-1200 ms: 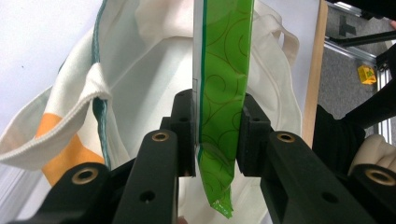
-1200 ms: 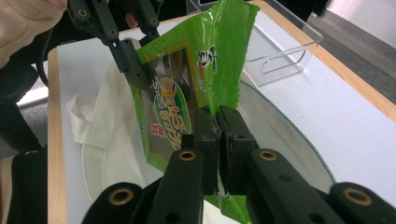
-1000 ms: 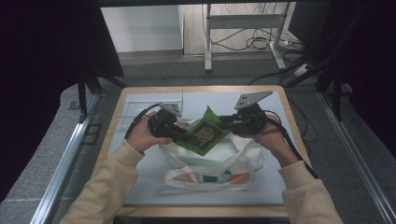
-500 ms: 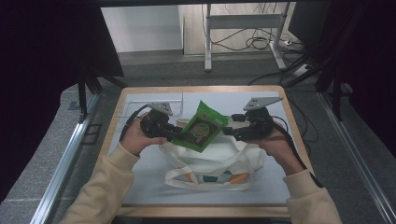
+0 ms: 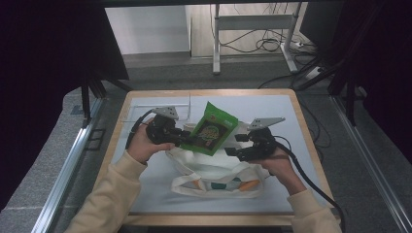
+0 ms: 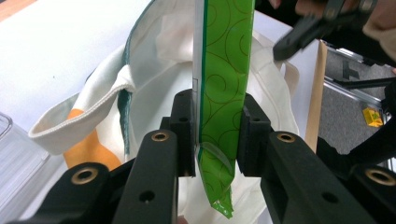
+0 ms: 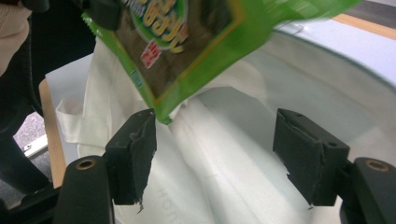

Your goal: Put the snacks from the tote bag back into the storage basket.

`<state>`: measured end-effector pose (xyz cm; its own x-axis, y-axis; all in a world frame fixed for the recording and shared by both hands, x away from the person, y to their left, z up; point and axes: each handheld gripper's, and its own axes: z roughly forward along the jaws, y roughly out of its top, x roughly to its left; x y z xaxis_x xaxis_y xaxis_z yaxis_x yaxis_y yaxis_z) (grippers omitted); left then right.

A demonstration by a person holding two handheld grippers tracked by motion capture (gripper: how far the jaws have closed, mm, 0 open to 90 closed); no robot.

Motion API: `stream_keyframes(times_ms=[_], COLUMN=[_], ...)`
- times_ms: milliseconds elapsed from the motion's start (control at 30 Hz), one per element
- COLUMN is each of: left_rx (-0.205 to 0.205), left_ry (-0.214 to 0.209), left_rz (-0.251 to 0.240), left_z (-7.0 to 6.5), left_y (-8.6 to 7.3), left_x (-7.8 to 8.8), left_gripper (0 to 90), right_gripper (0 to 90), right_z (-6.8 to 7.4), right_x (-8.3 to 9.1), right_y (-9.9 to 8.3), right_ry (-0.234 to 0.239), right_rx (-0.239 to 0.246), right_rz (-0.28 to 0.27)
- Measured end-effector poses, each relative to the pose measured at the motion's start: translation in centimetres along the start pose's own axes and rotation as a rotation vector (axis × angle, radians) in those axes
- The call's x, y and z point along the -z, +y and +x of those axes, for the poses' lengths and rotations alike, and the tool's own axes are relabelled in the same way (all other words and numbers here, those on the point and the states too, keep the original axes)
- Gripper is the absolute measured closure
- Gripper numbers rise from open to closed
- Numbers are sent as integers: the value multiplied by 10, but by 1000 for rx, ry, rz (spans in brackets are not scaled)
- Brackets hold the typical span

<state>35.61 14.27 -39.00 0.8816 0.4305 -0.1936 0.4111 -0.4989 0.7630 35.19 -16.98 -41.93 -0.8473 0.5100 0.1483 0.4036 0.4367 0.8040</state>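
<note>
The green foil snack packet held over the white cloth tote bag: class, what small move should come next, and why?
Probably the right gripper should close on the white cloth tote bag's rim and lift it. Its jaws have just been opening, with only cloth lying beyond them, while the left gripper pinches the green foil snack packet above the slack bag, which needs its mouth held open.

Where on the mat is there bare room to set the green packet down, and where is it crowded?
Bare mat lies along the far edge behind the green packet, and along the near-left edge beside the cloth bag. The middle is crowded: the bag, the left gripper shut on the packet, and the open right gripper.
</note>
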Motion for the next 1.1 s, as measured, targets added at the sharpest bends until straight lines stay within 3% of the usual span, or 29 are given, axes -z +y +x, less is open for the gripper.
stream_keyframes(times_ms=[167,367,467,633,767,1000,1100], left_rx=[1,4,-1,5,-6,-7,-8], left_ry=[-4,-22,-25,-63,-63,-37,-40], left_rz=[-5,-20,-24,-48,-41,-41,-48], left_z=[-2,-2,-4,-6,-8,-4,-2], left_y=[2,2,1,2,2,-1,-5], left_x=[-3,-4,-4,-2,-5,-7,-7], left_gripper=[727,727,728,727,726,690,659], right_gripper=[319,368,373,399,479,623,677], right_z=[2,6,7,6,9,7,5], right_x=[-12,-25,-31,-38,-37,-34,-32], right_y=[-4,-8,-9,-8,-5,-4,-2], right_ry=[28,102,118,165,190,185,217], right_rx=[0,-10,-16,-26,-12,10,5], right_rz=[6,-33,-46,-88,-148,-151,-154])
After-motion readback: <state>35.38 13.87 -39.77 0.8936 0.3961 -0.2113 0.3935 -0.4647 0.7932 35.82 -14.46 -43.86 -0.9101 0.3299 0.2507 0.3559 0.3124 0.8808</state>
